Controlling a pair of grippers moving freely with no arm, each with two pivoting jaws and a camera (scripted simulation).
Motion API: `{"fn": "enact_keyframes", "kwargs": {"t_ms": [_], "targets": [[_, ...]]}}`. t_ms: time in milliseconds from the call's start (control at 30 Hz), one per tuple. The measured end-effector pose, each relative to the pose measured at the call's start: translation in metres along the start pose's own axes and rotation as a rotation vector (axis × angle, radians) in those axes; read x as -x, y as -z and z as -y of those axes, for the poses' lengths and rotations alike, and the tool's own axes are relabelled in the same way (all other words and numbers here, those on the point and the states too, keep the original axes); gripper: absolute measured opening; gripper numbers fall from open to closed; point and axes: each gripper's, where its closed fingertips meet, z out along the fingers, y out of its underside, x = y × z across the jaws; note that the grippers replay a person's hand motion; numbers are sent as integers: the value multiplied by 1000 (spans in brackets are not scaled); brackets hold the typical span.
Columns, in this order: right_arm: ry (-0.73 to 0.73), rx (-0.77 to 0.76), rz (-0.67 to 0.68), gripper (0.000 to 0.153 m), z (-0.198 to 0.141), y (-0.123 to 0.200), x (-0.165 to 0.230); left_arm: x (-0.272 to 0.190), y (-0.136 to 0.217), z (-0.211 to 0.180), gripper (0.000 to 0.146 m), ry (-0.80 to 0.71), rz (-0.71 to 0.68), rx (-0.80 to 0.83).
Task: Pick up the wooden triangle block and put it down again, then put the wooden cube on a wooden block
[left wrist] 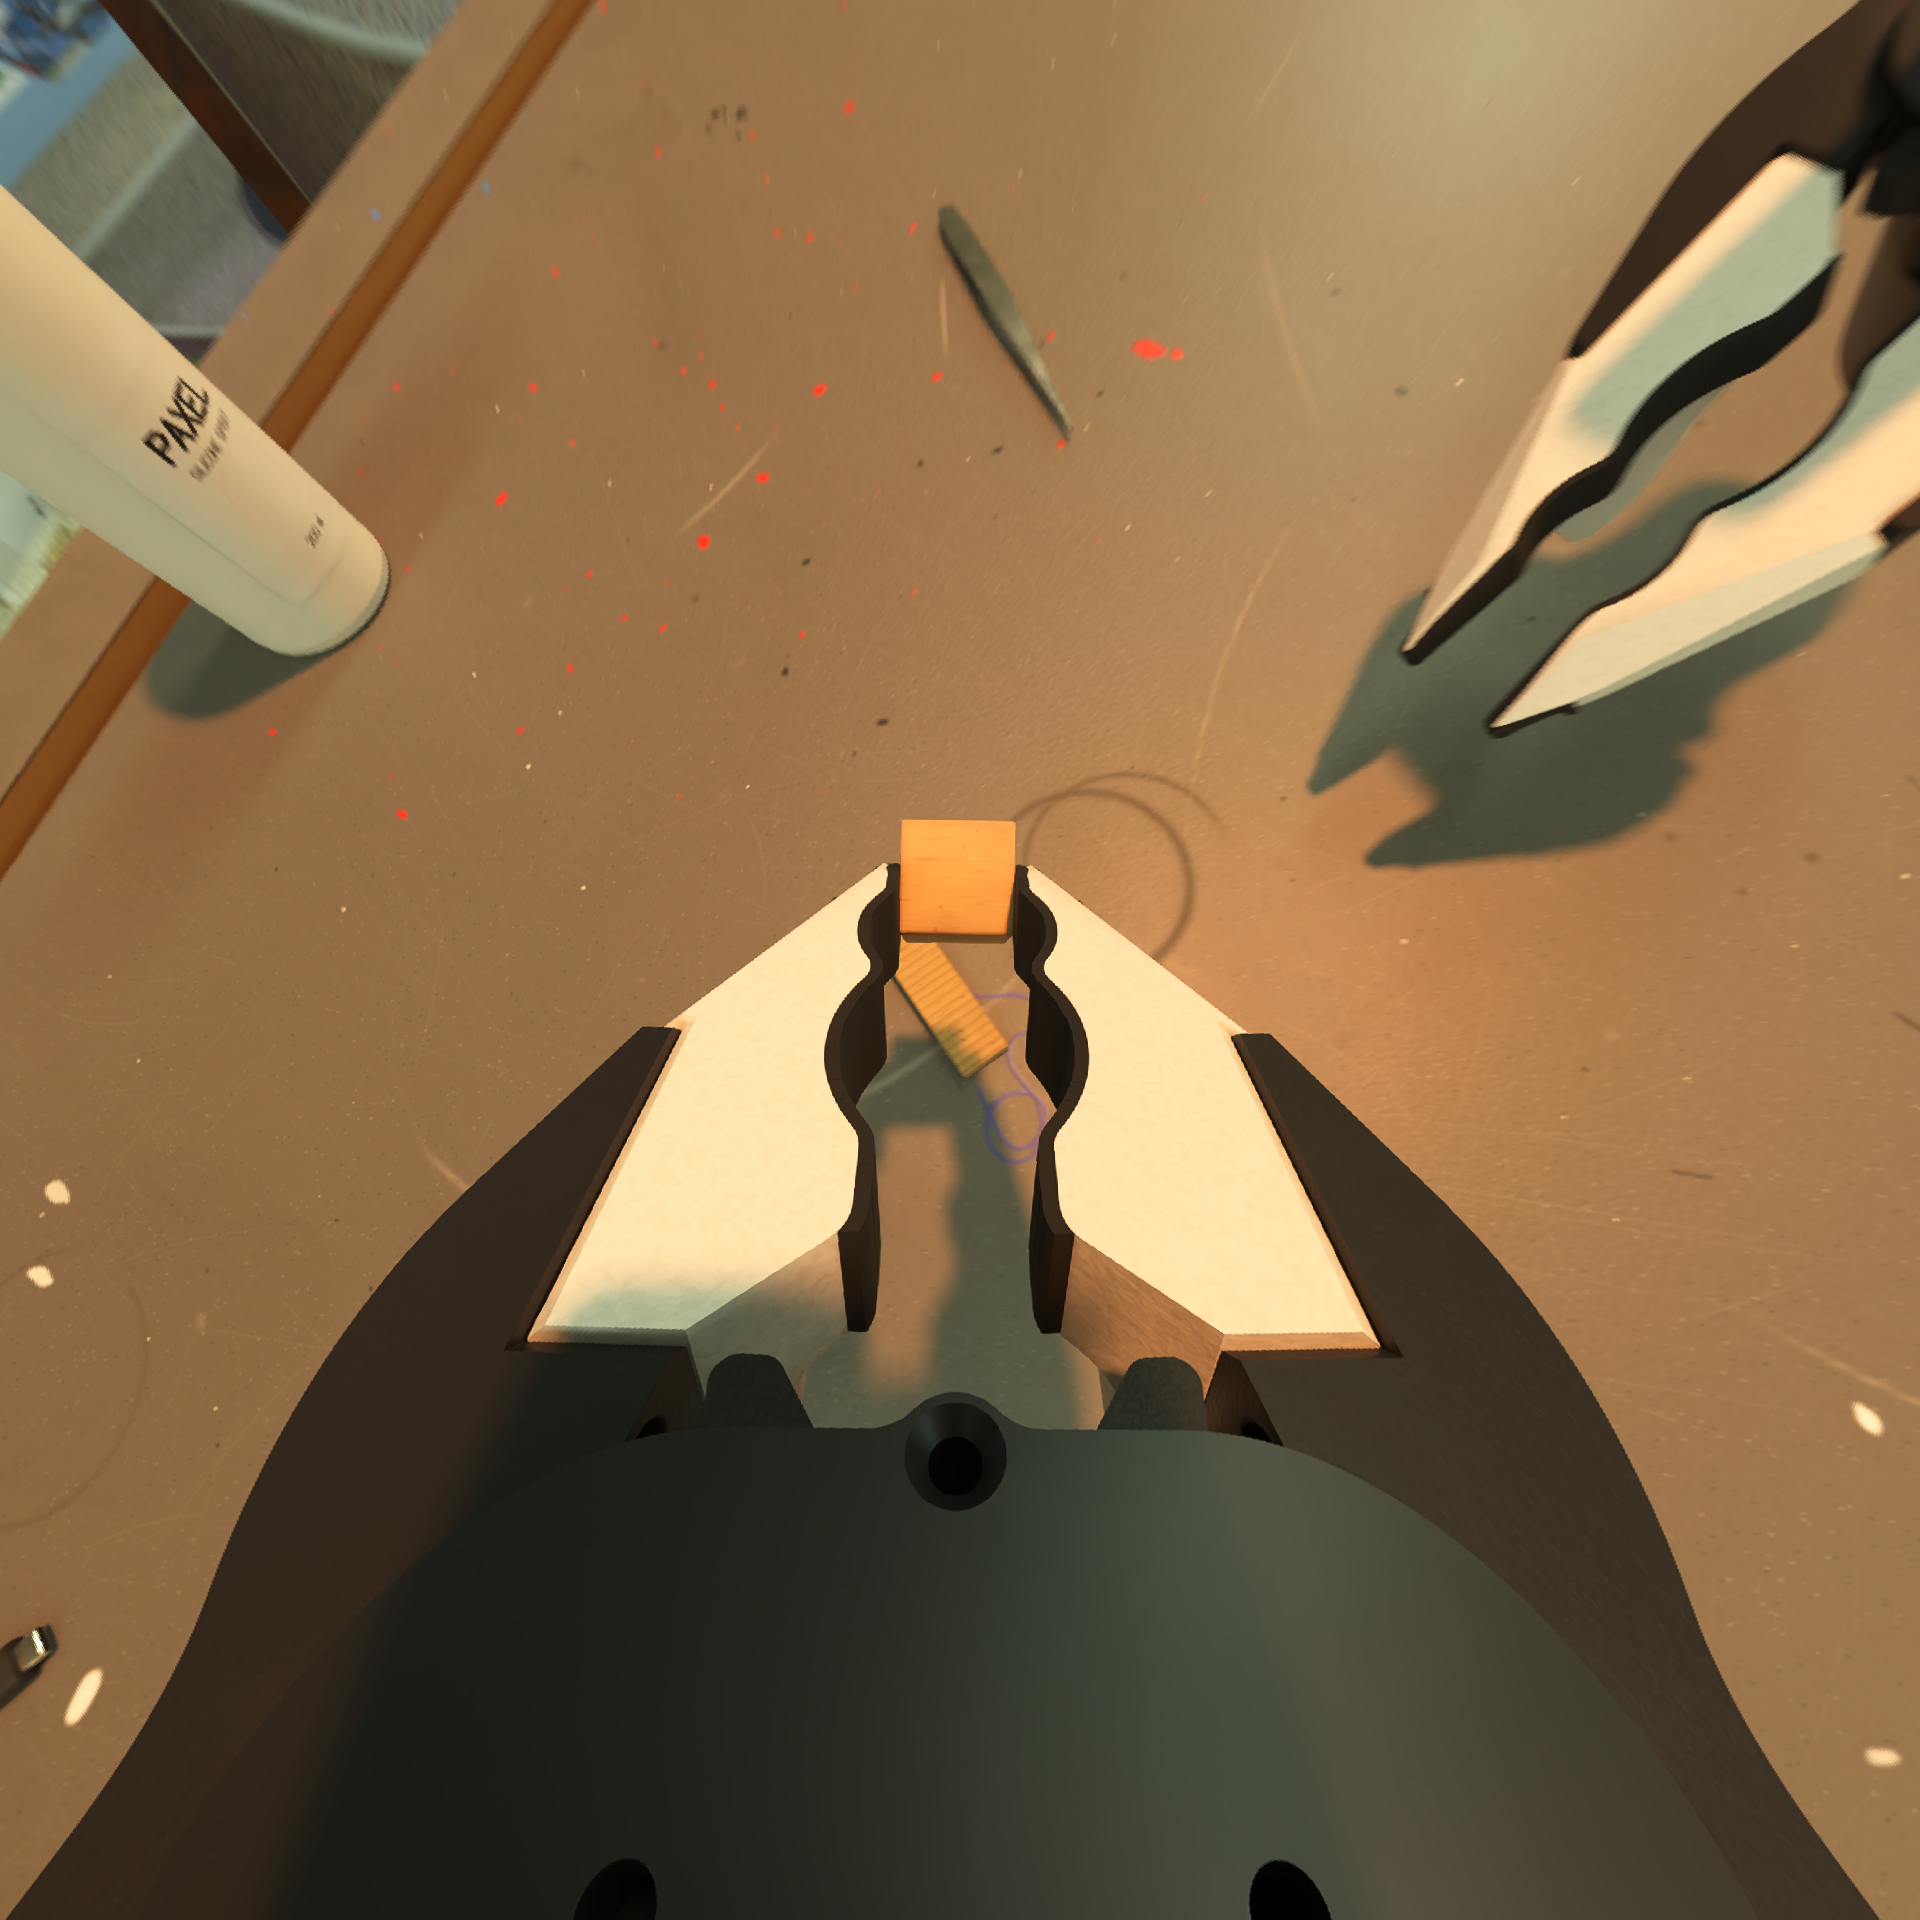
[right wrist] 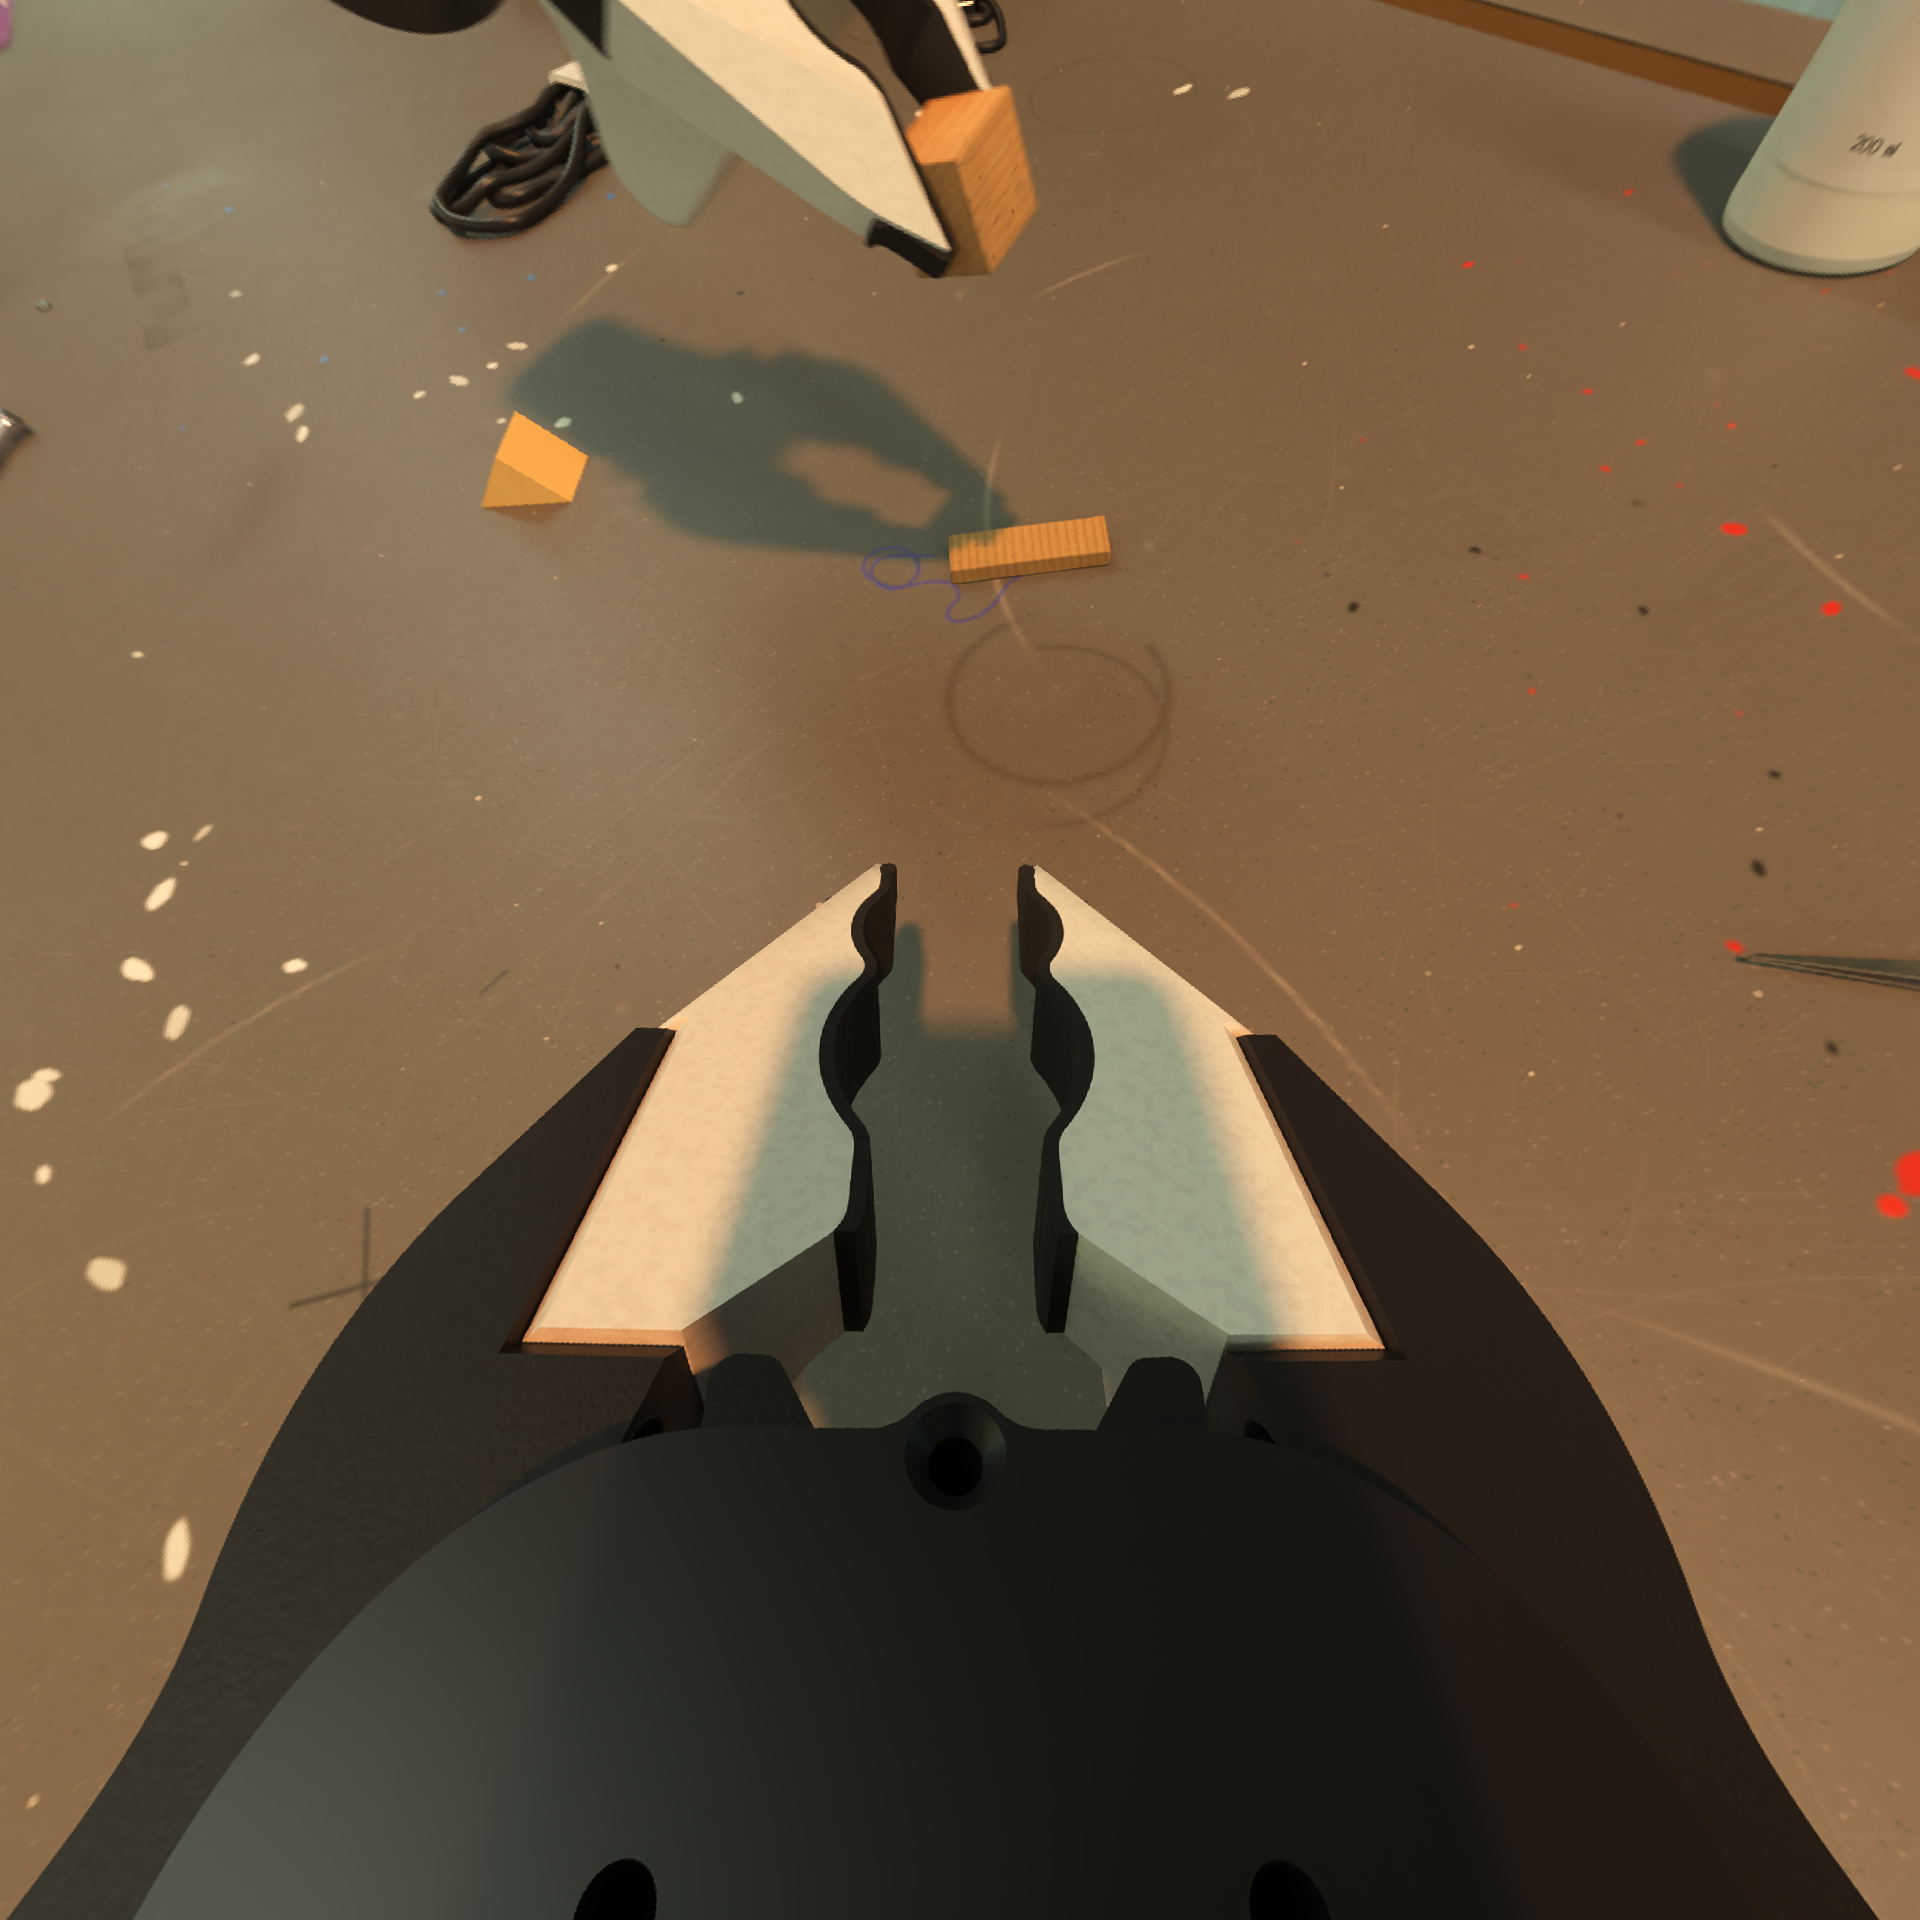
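Note:
My left gripper (left wrist: 956, 883) is shut on the wooden cube (left wrist: 956, 878) and holds it in the air above the table. Below it the flat wooden block (left wrist: 954, 1013) lies on the table, partly hidden by the cube. In the right wrist view the left gripper (right wrist: 935, 223) shows at the top with the cube (right wrist: 982, 177), high above the flat block (right wrist: 1029, 548). The wooden triangle block (right wrist: 535, 464) lies on the table to the left of the flat block. My right gripper (right wrist: 956, 883) is open and empty, low over the table; it also shows in the left wrist view (left wrist: 1455, 691).
A white bottle (left wrist: 156, 447) stands near the table's wooden edge (left wrist: 343, 312); it also shows in the right wrist view (right wrist: 1839, 156). Grey tweezers (left wrist: 1003, 312) lie farther out. A black cable coil (right wrist: 520, 166) lies behind the left gripper. The brown tabletop (right wrist: 1455, 727) is paint-speckled.

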Motion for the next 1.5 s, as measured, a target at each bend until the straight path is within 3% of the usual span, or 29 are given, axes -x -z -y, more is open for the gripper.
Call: {"fn": "enact_keyframes", "kwargs": {"t_ms": [367, 467, 567, 767, 867, 933, 1067, 1200, 1367, 1500], "targets": [[138, 3, -76, 23, 12, -3, 4, -27, 51, -3, 21, -36, 140, -147], [71, 99, 8, 23, 18, 8, 20, -21, 63, -16, 21, -18, 199, -148], [34, 211, 132, 28, 29, 29, 43, -31, 64, -32, 21, 60, 95, -145], [227, 442, 173, 33, 44, 59, 55, -38, 47, -51, 21, 47, 82, -67], [378, 575, 209, 33, 41, 57, 48, -28, 41, -58, 21, 124, 136, 6], [486, 624, 139, 33, 48, 48, 26, -15, 40, -62, 21, 173, 188, 55], [547, 559, -14, 34, 81, 15, -17, -5, 48, -55, 21, 339, 155, 68], [451, 364, 181, 34, 85, -34, 4, -18, 47, -37, 21, 496, 65, -31], [307, 96, 210, 36, 78, -63, 10, -10, 31, -37, 21, 481, 158, -36], [426, 42, 70, 34, 81, -53, -5, -7, 6, -50, 21, 327, 237, 97]]}}
